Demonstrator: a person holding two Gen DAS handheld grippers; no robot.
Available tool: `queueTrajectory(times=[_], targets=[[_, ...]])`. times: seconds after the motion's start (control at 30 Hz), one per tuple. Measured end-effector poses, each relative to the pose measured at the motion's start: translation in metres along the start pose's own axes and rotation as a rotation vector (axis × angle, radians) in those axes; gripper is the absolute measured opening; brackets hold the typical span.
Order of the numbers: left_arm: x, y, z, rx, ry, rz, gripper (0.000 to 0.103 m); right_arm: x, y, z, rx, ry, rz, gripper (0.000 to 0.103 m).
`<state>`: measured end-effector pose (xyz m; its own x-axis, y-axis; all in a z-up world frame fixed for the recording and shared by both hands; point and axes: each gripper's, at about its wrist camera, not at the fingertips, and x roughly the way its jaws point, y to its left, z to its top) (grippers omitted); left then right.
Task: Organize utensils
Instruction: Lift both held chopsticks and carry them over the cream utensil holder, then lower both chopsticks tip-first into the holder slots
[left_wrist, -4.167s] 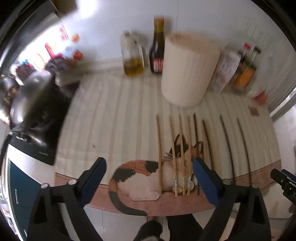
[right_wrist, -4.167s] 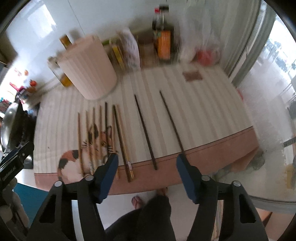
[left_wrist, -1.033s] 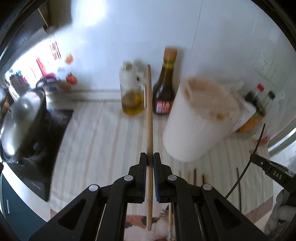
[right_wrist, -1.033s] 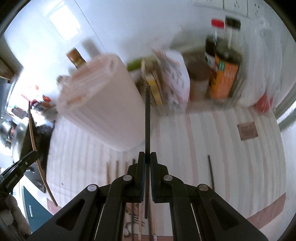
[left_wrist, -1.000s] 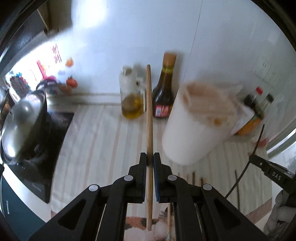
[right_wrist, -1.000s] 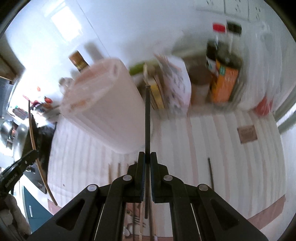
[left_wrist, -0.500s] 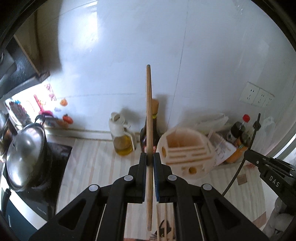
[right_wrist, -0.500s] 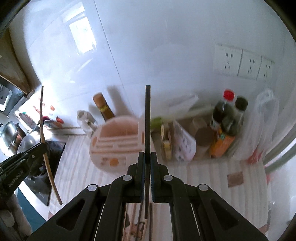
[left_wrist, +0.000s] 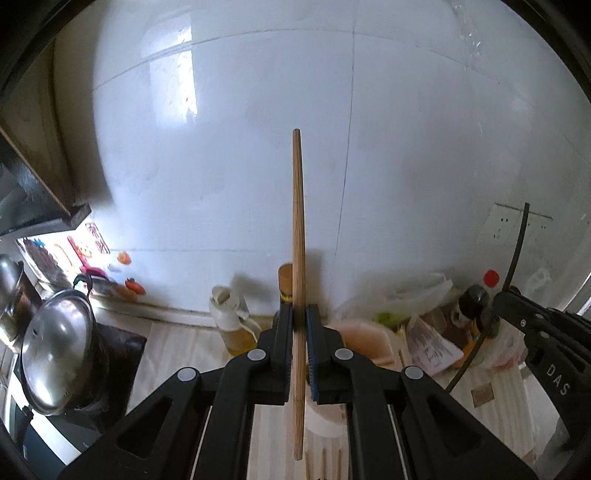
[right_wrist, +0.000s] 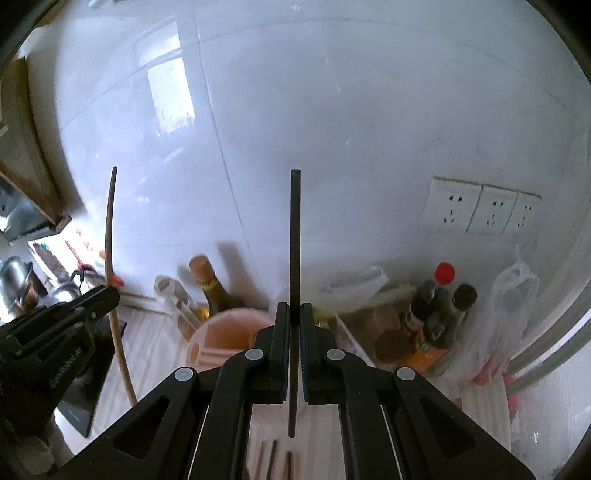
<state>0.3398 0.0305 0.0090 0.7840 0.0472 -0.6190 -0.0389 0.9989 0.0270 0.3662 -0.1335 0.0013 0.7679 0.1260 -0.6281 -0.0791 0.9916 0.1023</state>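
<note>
My left gripper (left_wrist: 299, 314) is shut on a light wooden chopstick (left_wrist: 297, 221) that stands upright against the white wall. My right gripper (right_wrist: 291, 312) is shut on a dark chopstick (right_wrist: 294, 240), also upright. Both are raised above the pink utensil holder (right_wrist: 231, 338), which also shows in the left wrist view (left_wrist: 364, 334) just behind the jaws. Several more chopsticks (right_wrist: 273, 456) lie on the striped mat below. The right gripper with its dark chopstick shows at the right of the left wrist view (left_wrist: 517, 251); the left gripper with its wooden chopstick (right_wrist: 110, 258) shows at the left of the right wrist view.
A brown sauce bottle (right_wrist: 208, 280) and an oil bottle (left_wrist: 231, 321) stand behind the holder against the wall. Sauce bottles (right_wrist: 437, 302), bags and packets crowd the back right. A steel pot (left_wrist: 55, 358) sits on a black hob at the left. Wall sockets (right_wrist: 480, 210) are at the right.
Both grippers took a chopstick each off the mat, lifted it and tilted upward. In the last half second both views rose further, so the holder sits lower in frame.
</note>
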Motion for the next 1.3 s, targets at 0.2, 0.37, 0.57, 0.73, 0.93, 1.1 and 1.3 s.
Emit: queueTrajectory(times=[0.2,0.37,0.57,0.73,0.93,1.1,1.3], targets=[[0.005,-0.008,0.011,0.003,-0.015,0.001,0.004,-0.001,-0.002,0.019,0.018,-0.039,0.006,0.005],[0.007,-0.008,0.024,-0.023,-0.016,-0.035,0.004,0.001,-0.002,0.029,0.024,-0.060,0.023,0.005],[0.015,0.000,0.044,-0.081,-0.012,-0.103,0.004,0.005,-0.005,0.040,0.057,-0.090,0.061,0.005],[0.028,0.004,0.056,-0.095,-0.021,-0.130,0.005,0.019,-0.006,0.045,0.097,-0.112,0.089,0.005],[0.060,0.010,0.058,-0.117,0.024,-0.182,0.005,0.051,-0.008,0.044,0.142,-0.129,0.107,0.005],[0.091,0.011,0.050,-0.137,0.059,-0.223,0.005,0.076,-0.009,0.031,0.150,-0.104,0.116,0.005],[0.106,0.008,0.030,-0.096,0.076,-0.250,0.005,0.082,-0.013,0.014,0.152,-0.075,0.124,0.005]])
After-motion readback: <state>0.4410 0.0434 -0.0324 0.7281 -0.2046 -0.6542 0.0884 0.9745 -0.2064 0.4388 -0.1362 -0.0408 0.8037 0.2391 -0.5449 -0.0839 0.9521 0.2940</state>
